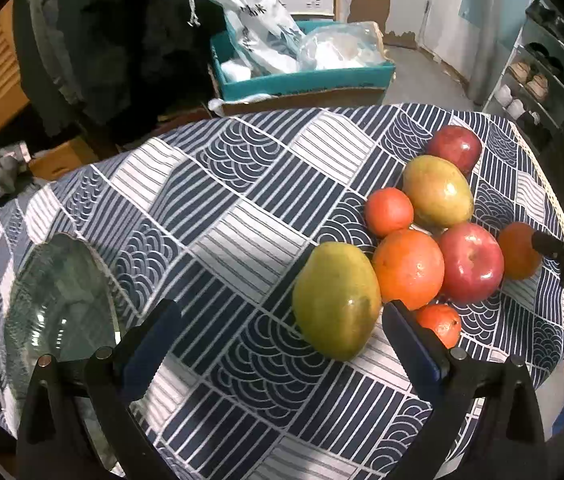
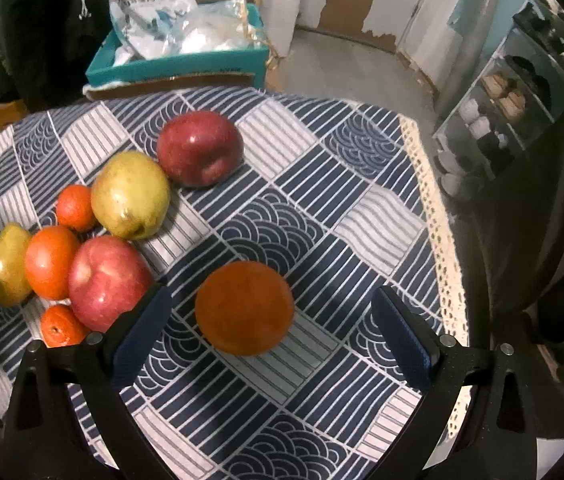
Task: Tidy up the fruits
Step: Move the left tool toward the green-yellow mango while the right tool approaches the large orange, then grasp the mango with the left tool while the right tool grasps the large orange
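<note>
Fruit lies clustered on the patterned tablecloth (image 1: 241, 216). In the left wrist view my left gripper (image 1: 282, 320) is open, with a green-yellow mango (image 1: 336, 300) just ahead between its fingers. Beside it lie an orange (image 1: 408, 268), a red apple (image 1: 470, 262), a second mango (image 1: 438, 192), a darker apple (image 1: 454, 148) and small tangerines (image 1: 388, 212). In the right wrist view my right gripper (image 2: 271, 308) is open around a lone orange (image 2: 243, 308), not touching it. The fruit cluster (image 2: 105, 276) sits to its left.
A glass bowl (image 1: 57, 300) stands at the table's left edge. A teal box (image 1: 302, 76) with plastic bags sits behind the table. A shelf (image 2: 522, 92) with shoes stands at the right. The table's lace edge (image 2: 438, 216) runs near my right gripper.
</note>
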`<action>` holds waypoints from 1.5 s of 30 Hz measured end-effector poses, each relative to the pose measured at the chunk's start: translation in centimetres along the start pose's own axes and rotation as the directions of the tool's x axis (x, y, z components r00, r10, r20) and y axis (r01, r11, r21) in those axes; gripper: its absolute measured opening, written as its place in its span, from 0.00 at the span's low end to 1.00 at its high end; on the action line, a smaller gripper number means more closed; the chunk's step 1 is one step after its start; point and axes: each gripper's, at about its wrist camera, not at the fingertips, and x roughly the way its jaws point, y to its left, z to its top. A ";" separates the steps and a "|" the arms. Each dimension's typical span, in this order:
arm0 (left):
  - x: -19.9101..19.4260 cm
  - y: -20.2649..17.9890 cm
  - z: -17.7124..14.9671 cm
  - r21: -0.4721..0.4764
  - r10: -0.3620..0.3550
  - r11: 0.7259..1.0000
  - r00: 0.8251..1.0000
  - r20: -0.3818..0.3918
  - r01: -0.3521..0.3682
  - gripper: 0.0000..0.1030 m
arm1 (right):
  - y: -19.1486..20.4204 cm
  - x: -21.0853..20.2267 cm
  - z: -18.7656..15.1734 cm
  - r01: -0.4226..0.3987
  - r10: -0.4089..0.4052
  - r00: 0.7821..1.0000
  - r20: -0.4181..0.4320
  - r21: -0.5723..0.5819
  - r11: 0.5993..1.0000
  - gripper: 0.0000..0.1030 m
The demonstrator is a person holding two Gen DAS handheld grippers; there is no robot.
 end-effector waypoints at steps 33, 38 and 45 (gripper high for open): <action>6.3 -1.1 0.5 -0.022 -0.141 0.990 0.985 -0.100 0.139 0.87 | 0.5 6.2 -0.5 -0.113 0.117 0.984 -0.136 0.036 0.993 0.67; 5.8 -1.7 0.5 -0.003 -0.202 0.979 0.975 -0.097 0.203 0.65 | 0.8 5.6 -0.2 -0.106 0.109 0.987 -0.115 0.038 0.994 0.67; 5.2 -2.3 0.2 0.029 -0.168 0.985 0.982 -0.089 0.171 0.65 | 2.1 4.4 0.4 -0.104 0.104 0.992 -0.070 0.002 0.995 0.67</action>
